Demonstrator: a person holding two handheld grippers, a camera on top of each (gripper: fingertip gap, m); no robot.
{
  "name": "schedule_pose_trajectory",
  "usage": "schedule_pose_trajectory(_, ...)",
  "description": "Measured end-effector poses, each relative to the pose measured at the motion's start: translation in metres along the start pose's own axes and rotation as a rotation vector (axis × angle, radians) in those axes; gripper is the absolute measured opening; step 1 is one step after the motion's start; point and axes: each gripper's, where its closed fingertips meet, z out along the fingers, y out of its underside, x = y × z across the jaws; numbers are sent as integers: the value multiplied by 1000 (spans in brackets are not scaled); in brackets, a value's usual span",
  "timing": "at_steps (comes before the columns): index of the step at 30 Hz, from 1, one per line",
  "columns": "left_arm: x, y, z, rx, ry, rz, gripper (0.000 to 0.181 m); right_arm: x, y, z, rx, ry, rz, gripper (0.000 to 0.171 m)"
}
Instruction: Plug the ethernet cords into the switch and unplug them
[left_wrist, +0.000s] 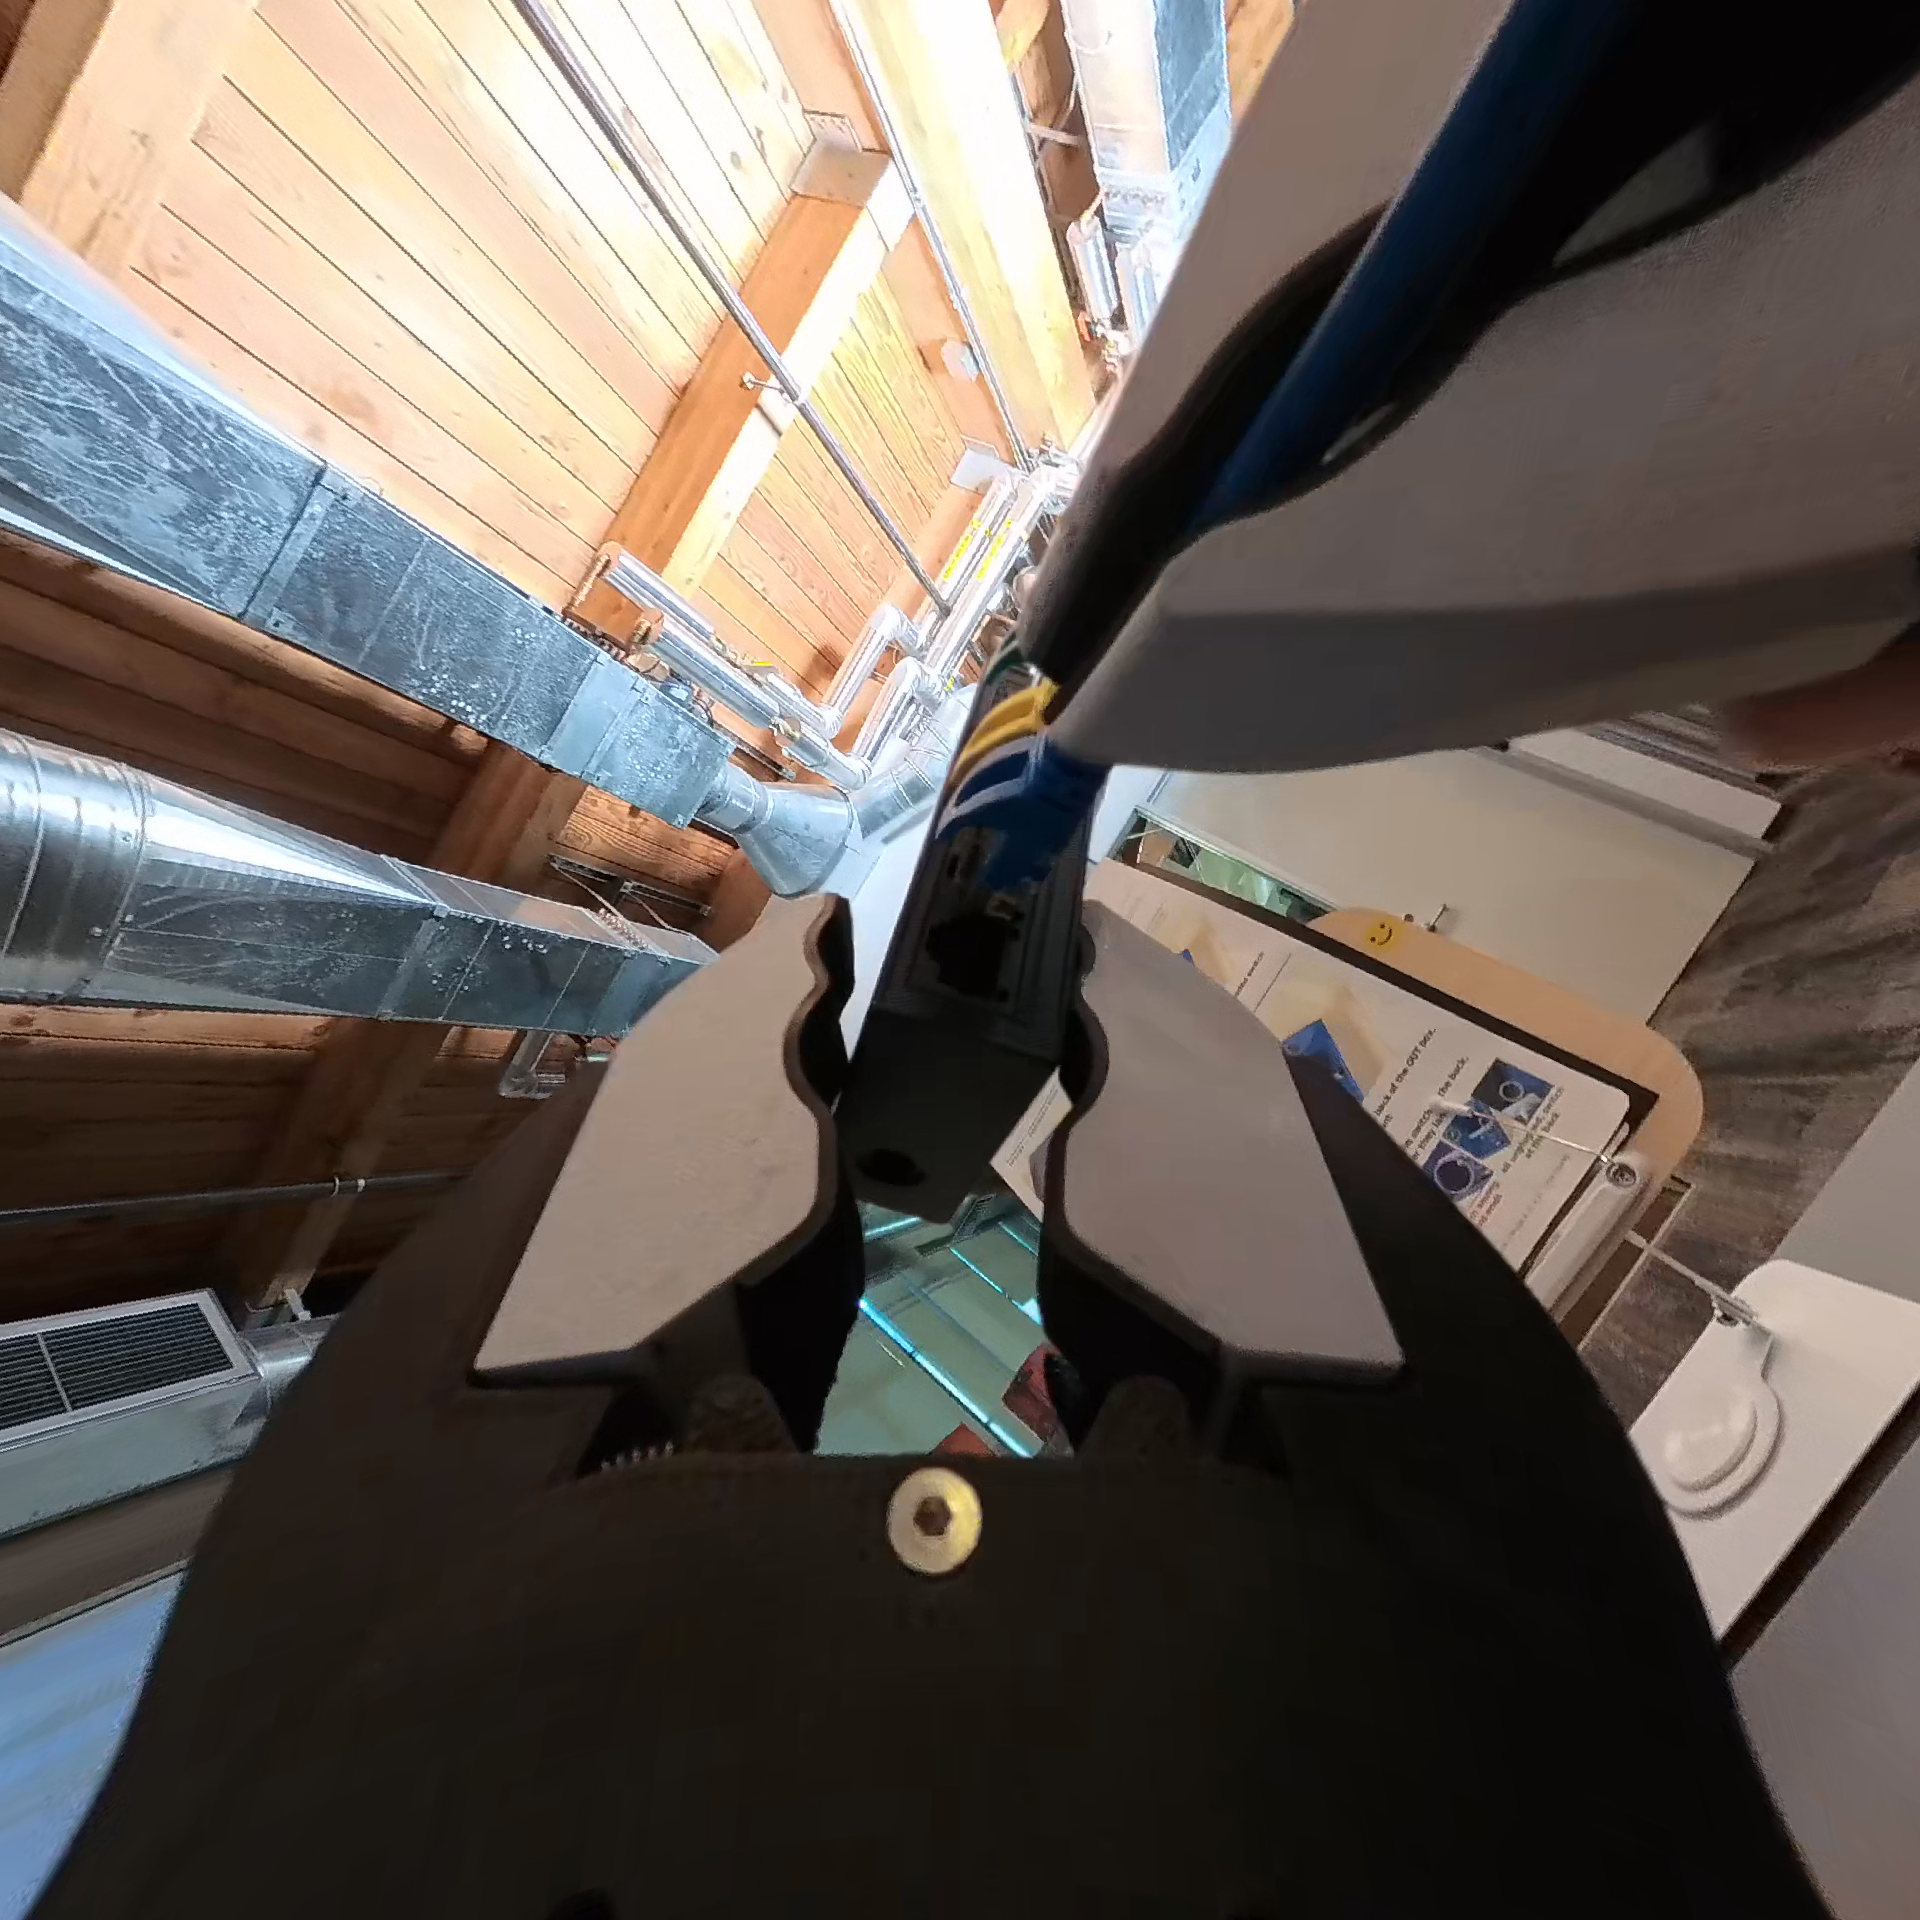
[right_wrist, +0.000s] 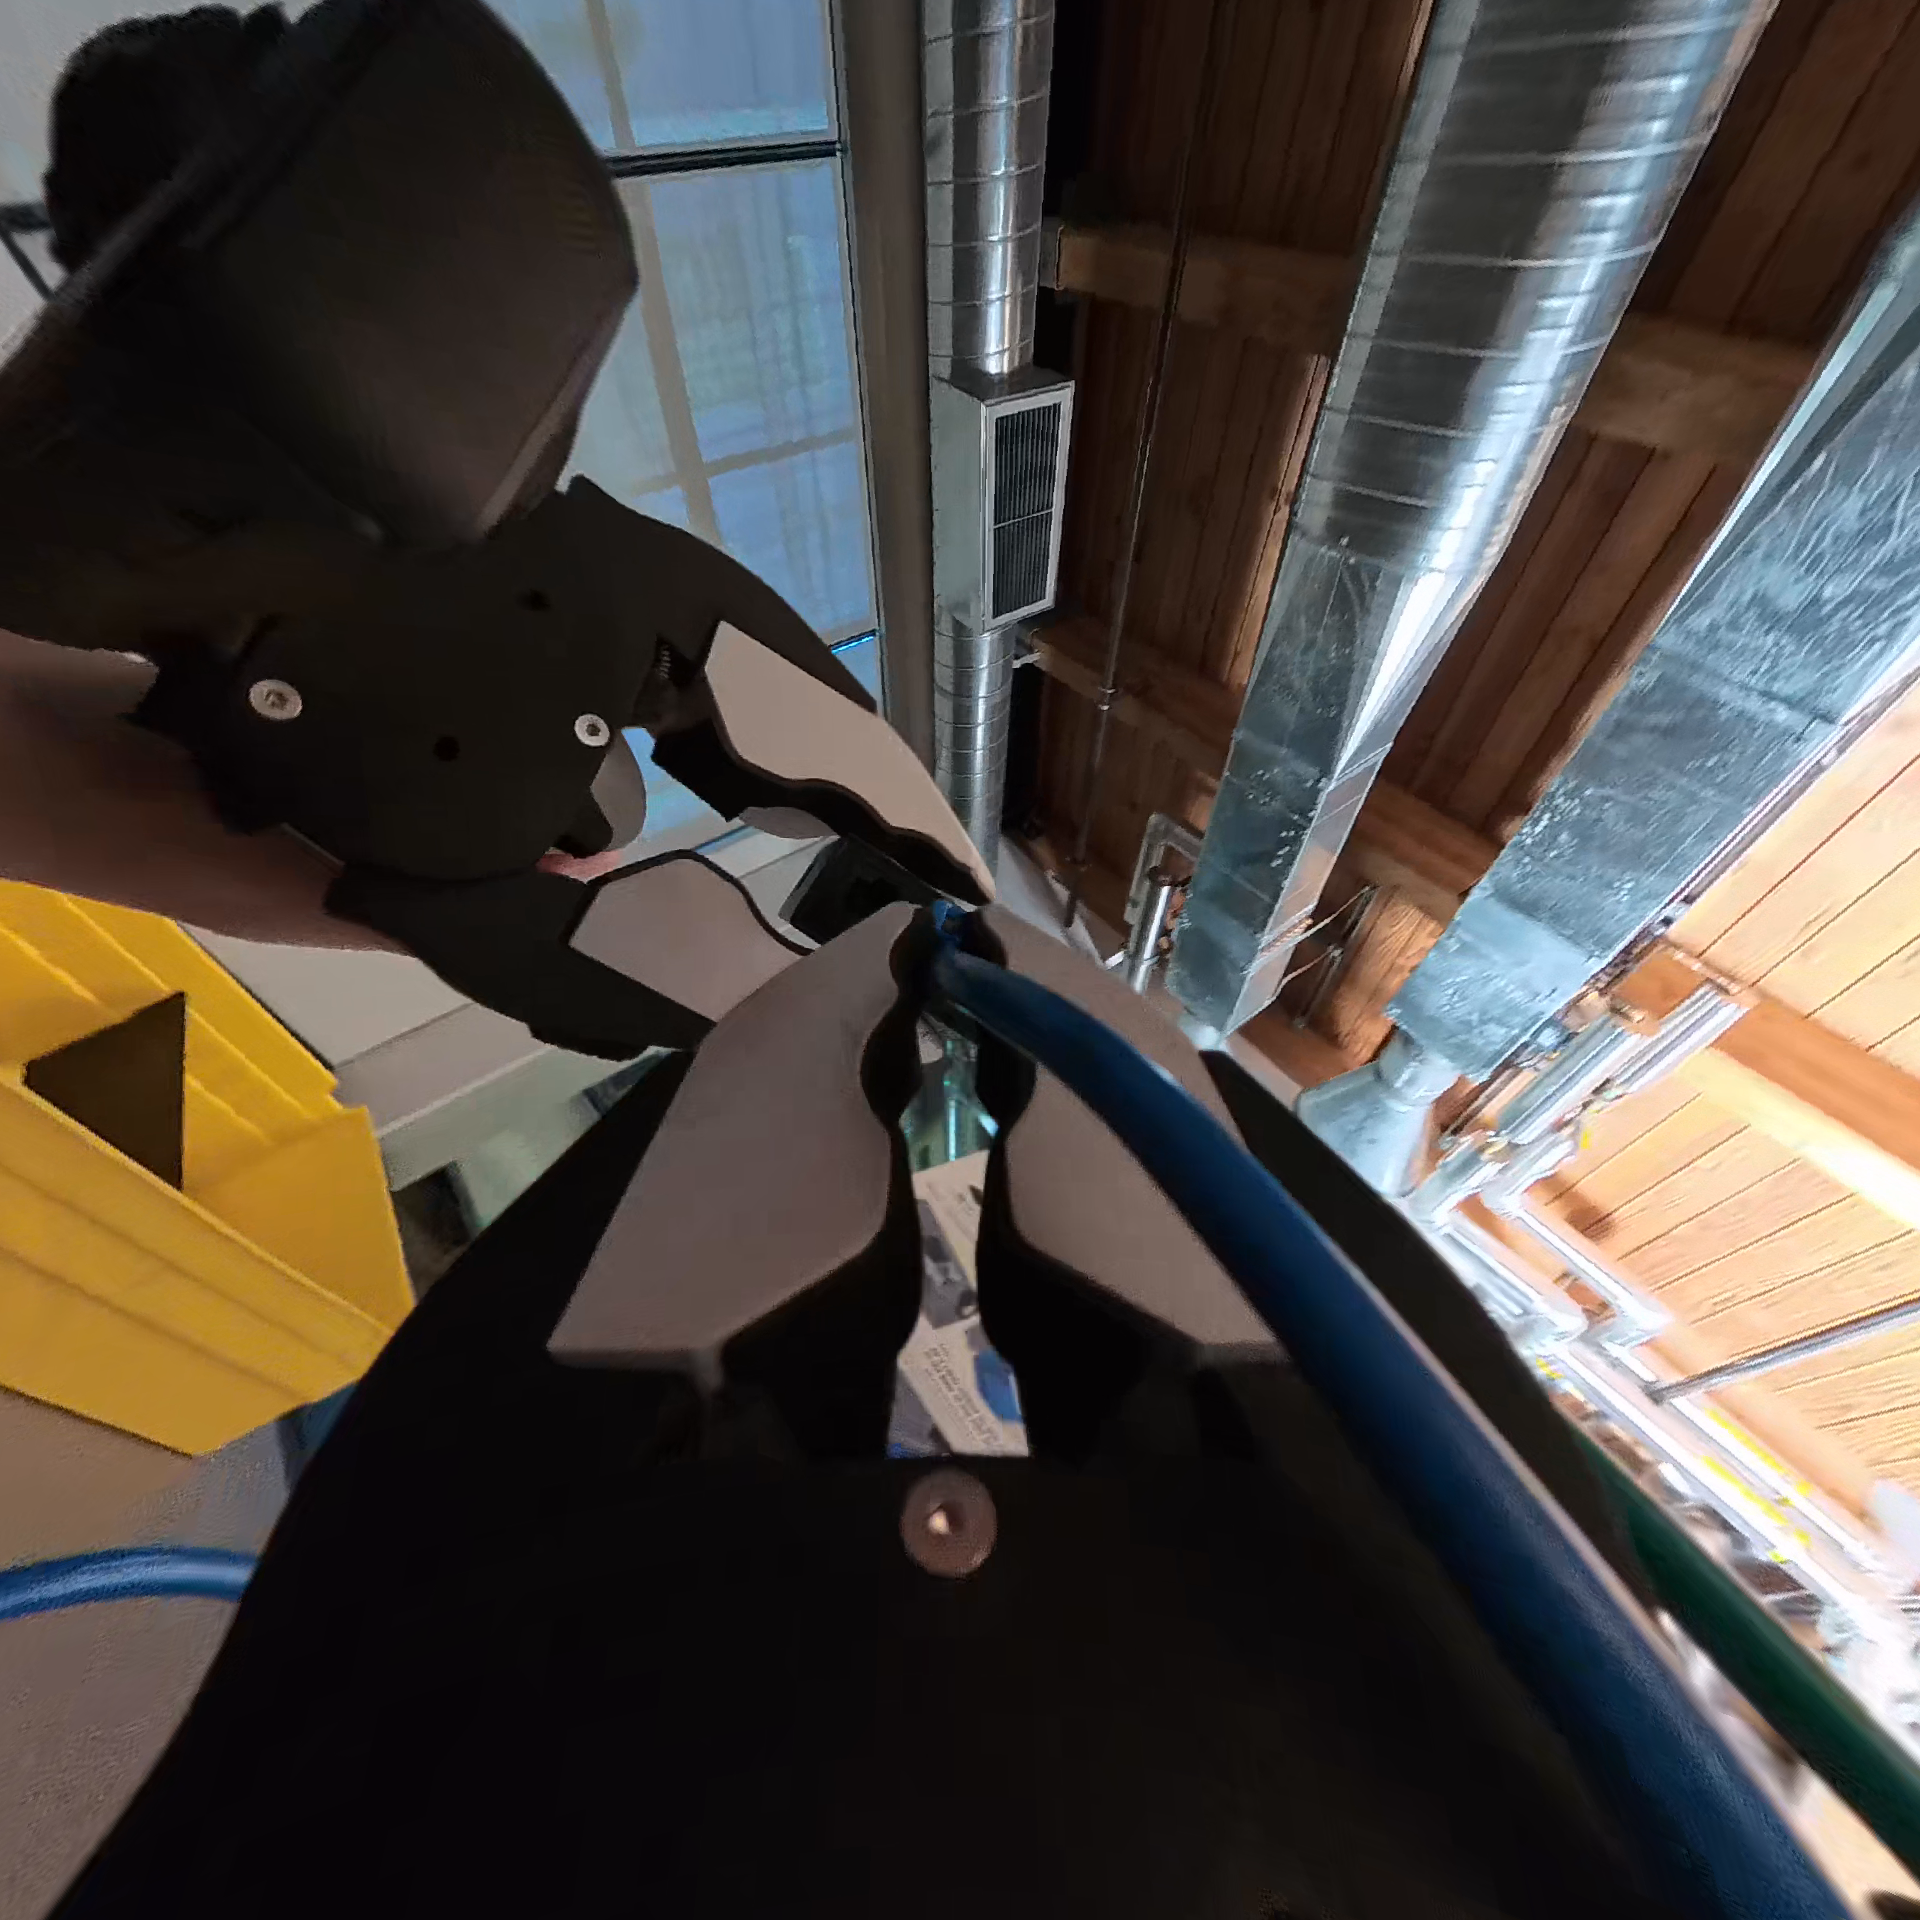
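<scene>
My left gripper (left_wrist: 961, 935) is shut on the black switch (left_wrist: 935, 1081) and holds it up in the air, tilted. One port (left_wrist: 961, 951) near the fingers is empty. Beyond it a blue plug (left_wrist: 1049, 800), a white plug (left_wrist: 977, 795) and a yellow plug (left_wrist: 1013, 717) sit at the switch. My right gripper (right_wrist: 943, 925) is shut on the blue plug (right_wrist: 943, 916) right at the switch (right_wrist: 842, 883). The blue cord (right_wrist: 1299, 1195) trails back over its right finger. The right gripper also shows in the left wrist view (left_wrist: 1055, 665), and the left gripper in the right wrist view (right_wrist: 873, 914).
A yellow bin (right_wrist: 156, 1195) stands to the left. A green cord (right_wrist: 1766, 1704) and a light blue cord (right_wrist: 104, 1579) lie below. A printed sheet on a wooden board (left_wrist: 1455, 1091) and a white mount (left_wrist: 1714, 1444) are on the right. Metal ducts (left_wrist: 312, 520) run overhead. My hands' fingertips stand some 6 centimeters from each other.
</scene>
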Motion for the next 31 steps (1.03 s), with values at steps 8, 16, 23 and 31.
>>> schedule_pose_trajectory(8, -9, 2, -4, 8, -72, 95, 32, -1, -4, 6, -38, -29, 90, 6)
schedule_pose_trajectory(16, -15, 13, -1, -71, -119, 101, 31, 6, 0, 13, -123, 49, 262, 7)
schedule_pose_trajectory(23, -13, 19, 2, -99, -116, 96, 31, 5, 7, 15, -172, 23, 332, 6)
schedule_pose_trajectory(31, -16, 13, -2, -64, -112, 52, 30, 5, 3, 13, -100, -11, 469, 7)
